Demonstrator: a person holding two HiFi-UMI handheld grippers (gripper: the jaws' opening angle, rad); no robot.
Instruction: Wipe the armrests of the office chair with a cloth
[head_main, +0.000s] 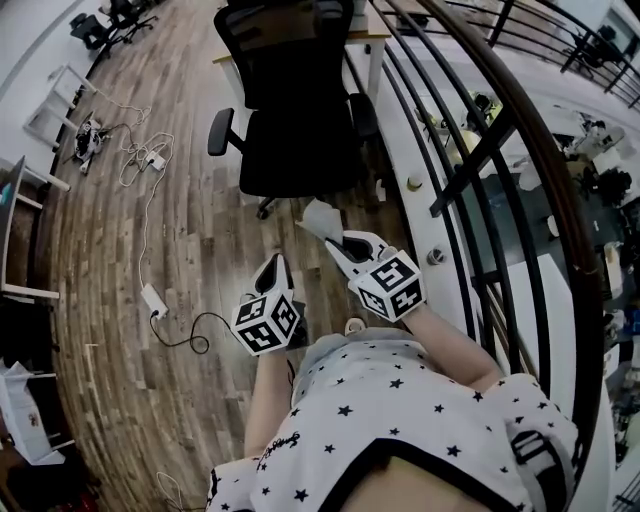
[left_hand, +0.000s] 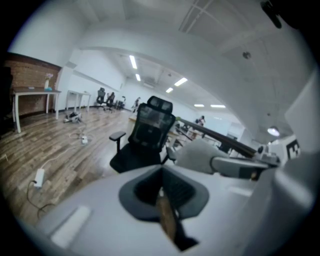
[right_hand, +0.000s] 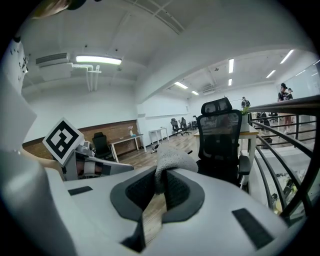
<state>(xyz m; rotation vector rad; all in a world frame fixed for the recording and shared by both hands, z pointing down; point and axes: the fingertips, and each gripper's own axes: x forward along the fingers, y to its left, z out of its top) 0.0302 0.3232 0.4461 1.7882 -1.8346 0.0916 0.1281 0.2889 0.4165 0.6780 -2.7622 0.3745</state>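
My right gripper (head_main: 337, 241) is clamped on the cloth (head_main: 320, 217). In the right gripper view the pale, nubbly fabric (right_hand: 172, 159) sits pinched between the jaws and bunches out above them. My left gripper (head_main: 274, 266) carries nothing; in its own view the jaws are drawn together with only a thin sliver of floor showing between them.

Both grippers sit low in the middle of the head view, just above my shirt. The office chair (head_main: 300, 110) stands at the top centre of the frame, facing me. It is well apart from both grippers, with bare wooden floor (head_main: 180, 250) between us. One armrest (head_main: 220, 131) juts out at the chair's left side in the frame and the other (head_main: 363, 113) at its right, close to the dark railing (head_main: 480, 150) that sweeps down the right of the picture.

The cloth touches neither armrest, so I judge that I am only at the start. The cloth is in hand, and that is all that looks settled. What seems left is nearly everything: closing in on the chair, bringing the cloth onto one armrest and rubbing along it, then doing the same on the other. Whether either pad is already clean I cannot tell from here.
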